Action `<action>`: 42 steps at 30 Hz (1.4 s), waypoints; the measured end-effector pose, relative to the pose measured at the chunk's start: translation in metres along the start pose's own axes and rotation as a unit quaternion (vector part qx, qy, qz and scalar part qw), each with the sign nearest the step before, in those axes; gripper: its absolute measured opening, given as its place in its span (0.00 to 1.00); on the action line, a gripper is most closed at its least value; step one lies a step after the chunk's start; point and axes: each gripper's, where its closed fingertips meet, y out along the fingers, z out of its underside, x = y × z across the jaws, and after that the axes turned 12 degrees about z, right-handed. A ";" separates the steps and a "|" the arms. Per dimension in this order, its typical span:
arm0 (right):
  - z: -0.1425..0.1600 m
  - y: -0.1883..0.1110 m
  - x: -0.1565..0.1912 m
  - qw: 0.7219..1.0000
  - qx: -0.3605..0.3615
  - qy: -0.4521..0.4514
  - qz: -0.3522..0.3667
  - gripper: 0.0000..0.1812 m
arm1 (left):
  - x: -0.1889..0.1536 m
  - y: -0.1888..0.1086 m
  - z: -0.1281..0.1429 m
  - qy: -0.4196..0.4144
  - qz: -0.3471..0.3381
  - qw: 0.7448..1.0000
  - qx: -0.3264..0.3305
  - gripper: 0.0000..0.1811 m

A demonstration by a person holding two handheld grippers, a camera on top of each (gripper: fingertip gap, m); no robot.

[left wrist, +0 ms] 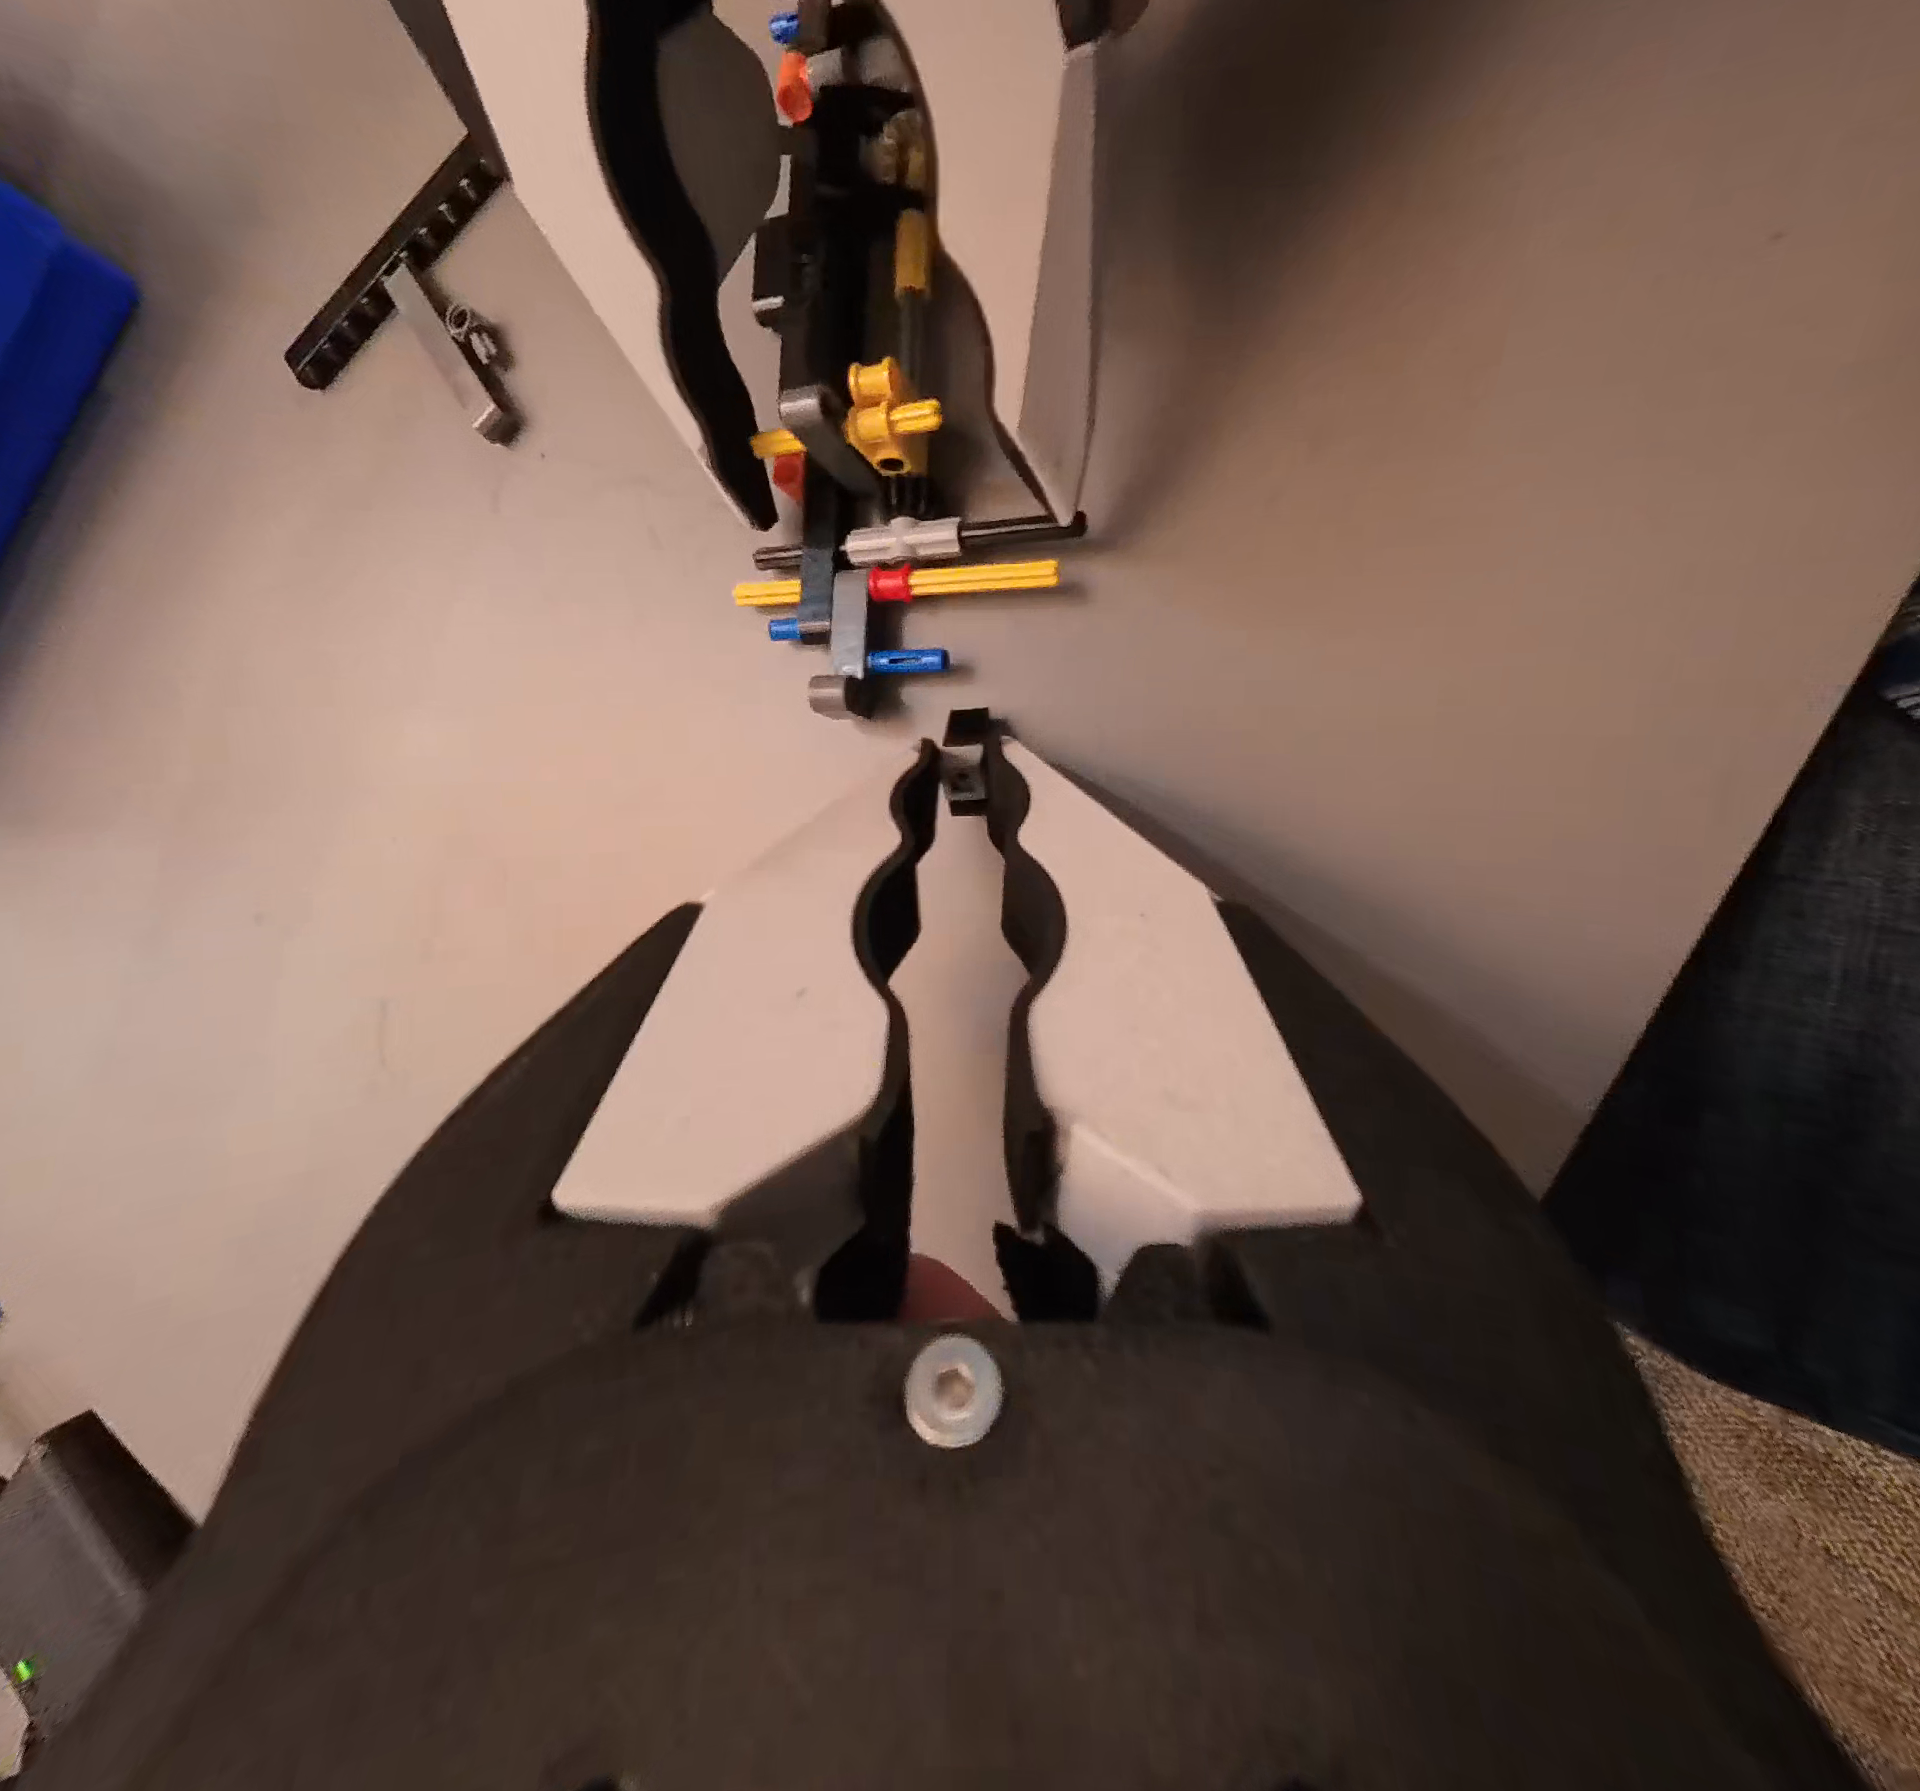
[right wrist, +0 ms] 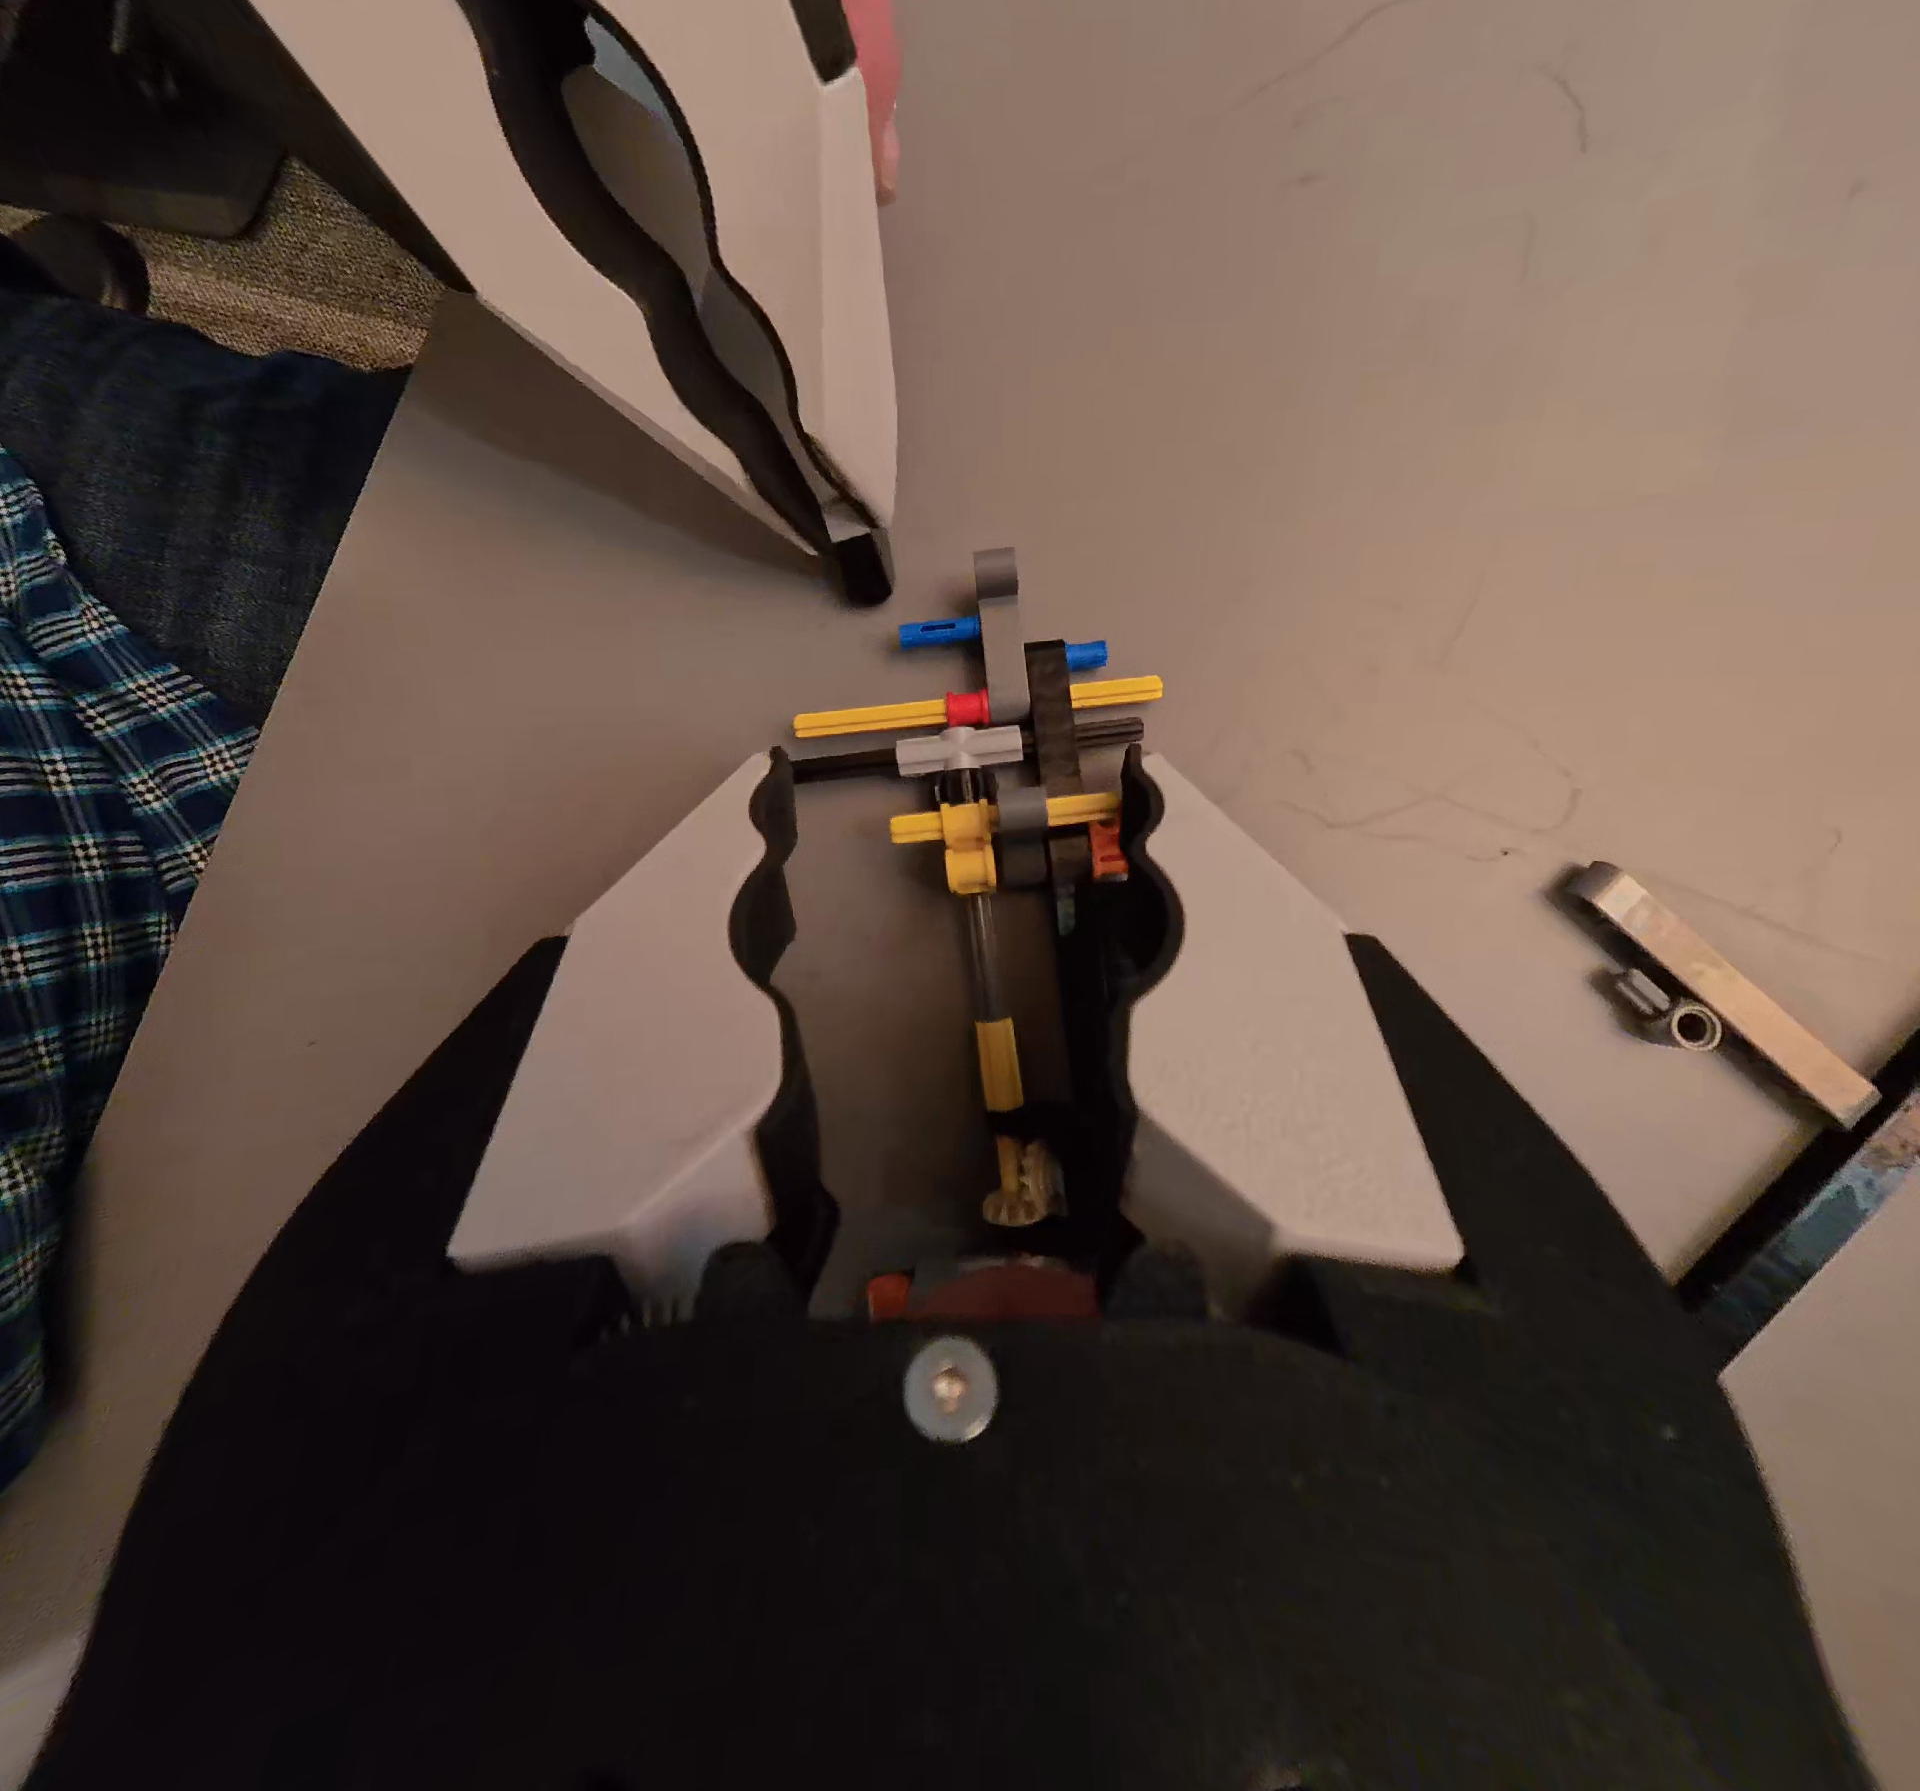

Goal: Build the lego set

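A lego assembly of black and grey beams with yellow axles, blue pins and a red bush lies lengthwise between my right gripper's fingers. My right gripper is shut on it over the grey table. In the left wrist view the assembly sticks out of the right gripper towards me. My left gripper is shut on a small black lego piece, a short way from the assembly's grey end beam. The left gripper also shows in the right wrist view, its tip beside the blue pin.
A long black holed beam with a grey metal bar lies on the table at the far left, beside a blue bin. The bar shows at right with a small grey part. A person's leg is at the table edge. One gripper's finger ends stand about 5 cm off the other's. My right gripper's tips are some 11 cm from the bar. Seen from the left wrist view as well.
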 end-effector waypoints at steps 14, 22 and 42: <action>-0.052 -0.036 0.009 0.983 -0.146 0.081 -0.072 0.11 | 0.018 -0.050 -0.065 -0.217 0.080 0.893 -0.387 0.03; -0.066 -0.050 0.011 0.962 -0.199 0.144 -0.122 0.05 | 0.024 -0.065 -0.072 -0.240 0.086 0.853 -0.456 0.03; -0.053 -0.050 0.008 0.996 -0.077 -0.015 -0.039 0.03 | 0.020 -0.048 -0.072 -0.077 0.030 0.964 -0.254 0.03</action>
